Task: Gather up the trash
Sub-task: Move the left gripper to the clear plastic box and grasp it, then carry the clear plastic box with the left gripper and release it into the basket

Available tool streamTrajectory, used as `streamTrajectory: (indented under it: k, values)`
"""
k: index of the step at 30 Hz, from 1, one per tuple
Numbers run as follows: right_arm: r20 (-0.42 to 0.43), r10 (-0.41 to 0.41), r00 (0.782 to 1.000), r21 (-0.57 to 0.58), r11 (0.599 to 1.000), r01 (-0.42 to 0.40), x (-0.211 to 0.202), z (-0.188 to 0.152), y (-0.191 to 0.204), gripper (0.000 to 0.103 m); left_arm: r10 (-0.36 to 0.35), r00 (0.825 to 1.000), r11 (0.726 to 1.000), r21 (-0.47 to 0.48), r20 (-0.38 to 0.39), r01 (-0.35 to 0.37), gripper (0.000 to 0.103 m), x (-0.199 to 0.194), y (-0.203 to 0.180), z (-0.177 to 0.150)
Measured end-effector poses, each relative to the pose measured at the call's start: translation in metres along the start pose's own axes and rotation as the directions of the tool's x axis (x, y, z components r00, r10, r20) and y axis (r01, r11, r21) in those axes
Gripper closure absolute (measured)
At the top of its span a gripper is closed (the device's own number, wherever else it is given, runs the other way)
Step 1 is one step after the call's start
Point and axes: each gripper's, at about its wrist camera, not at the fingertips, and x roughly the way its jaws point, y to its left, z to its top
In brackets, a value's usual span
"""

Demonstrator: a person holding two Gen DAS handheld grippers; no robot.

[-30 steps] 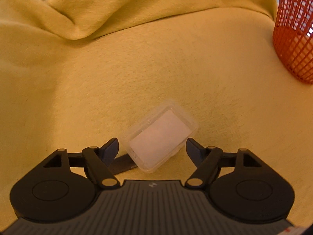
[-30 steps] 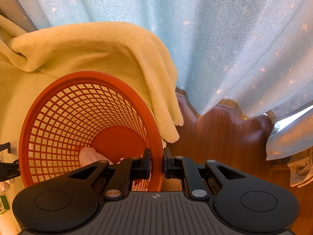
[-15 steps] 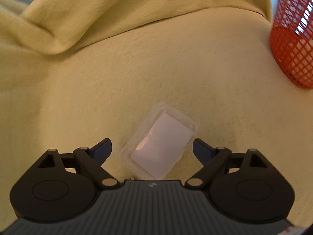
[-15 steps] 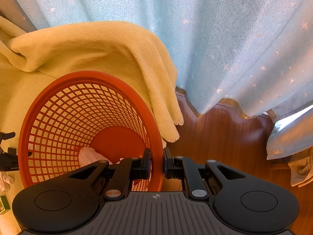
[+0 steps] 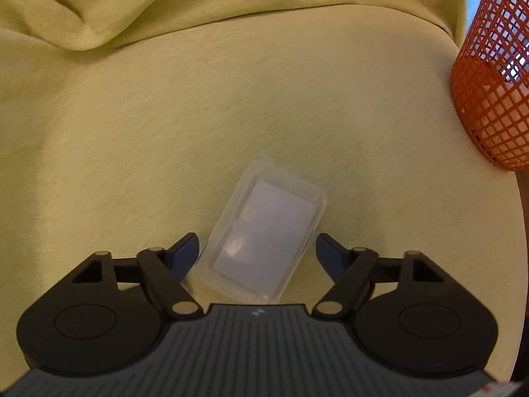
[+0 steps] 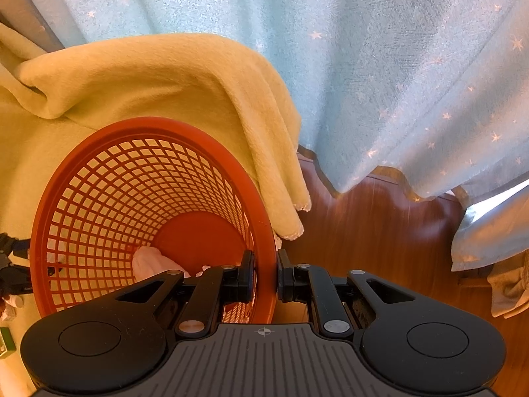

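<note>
Clear plastic box [image 5: 264,231] lay on the blanket [image 5: 231,99] between your spread left tongs [image 5: 257,248], ready for pinching; your right tongs [image 6: 264,274] pinched the basket [image 6: 264,218] rim, steadying it nearby.

We see a yellow-green blanket [image 5: 231,99] under a clear plastic box [image 5: 264,235] with a pale whitish panel. The basket [image 6: 99,178] is orange-red with an open grid pattern. The curtain [image 6: 380,66] is light blue, dotted with small white stars, above a reddish-brown wooden floor [image 6: 380,231].
</note>
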Motion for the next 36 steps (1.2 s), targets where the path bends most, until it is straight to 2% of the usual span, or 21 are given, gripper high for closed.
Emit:
streamTrajectory:
  k: [1, 2, 3, 4, 8, 12, 17, 22, 26, 32, 36]
  values:
    - [-0.001, 0.001, 1.000, -0.003, 1.000, -0.001, 0.000, -0.001, 0.000, 0.093, -0.005, 1.000, 1.000, -0.001, 0.000, 0.005, 0.029, 0.001, 0.000, 0.002]
    - [-0.001, 0.003, 1.000, -0.004, 1.000, -0.003, 0.000, -0.002, 0.000, 0.094, -0.004, 1.000, 1.000, 0.001, -0.004, 0.004, 0.041, 0.002, -0.001, 0.002]
    - [-0.003, 0.005, 1.000, -0.007, 1.000, -0.005, -0.001, -0.002, 0.000, 0.094, -0.004, 1.000, 1.000, 0.002, -0.010, 0.004, 0.047, 0.003, -0.003, 0.002]
    - [-0.004, 0.009, 1.000, -0.013, 1.000, -0.009, -0.002, -0.003, 0.001, 0.094, 0.001, 1.000, 1.000, -0.008, -0.013, -0.001, 0.048, 0.002, -0.004, 0.002]
    - [-0.025, 0.051, 0.998, -0.006, 0.999, -0.051, -0.009, -0.005, 0.002, 0.095, 0.017, 1.000, 0.994, -0.109, -0.014, -0.019, 0.049, -0.008, -0.001, -0.002]
    - [-0.025, 0.116, 0.993, 0.055, 0.992, -0.115, -0.014, -0.005, -0.001, 0.096, 0.017, 1.000, 0.969, -0.245, -0.003, -0.017, 0.049, -0.032, 0.000, -0.015]
    - [-0.021, 0.176, 0.984, 0.099, 0.980, -0.174, -0.018, -0.004, 0.002, 0.096, 0.017, 1.000, 0.945, -0.326, 0.015, -0.011, 0.049, -0.073, -0.009, -0.028]
    - [-0.016, 0.176, 0.984, 0.069, 0.982, -0.175, -0.022, -0.004, 0.012, 0.096, 0.017, 1.000, 0.912, -0.411, 0.019, -0.007, 0.049, -0.117, -0.022, -0.039]
    - [0.000, 0.147, 0.989, -0.024, 0.989, -0.147, -0.021, -0.009, 0.021, 0.096, 0.017, 0.999, 0.899, -0.437, 0.046, 0.005, 0.049, -0.154, -0.039, -0.037]
    - [-0.003, 0.129, 0.992, -0.065, 0.989, -0.129, -0.022, -0.017, 0.023, 0.095, -0.015, 0.994, 0.890, -0.451, 0.113, 0.065, 0.049, -0.203, -0.070, -0.015]
    - [0.005, 0.095, 0.995, -0.144, 0.985, -0.093, -0.024, -0.025, 0.033, 0.095, -0.034, 0.987, 0.883, -0.457, 0.158, 0.104, 0.049, -0.220, -0.088, 0.004]
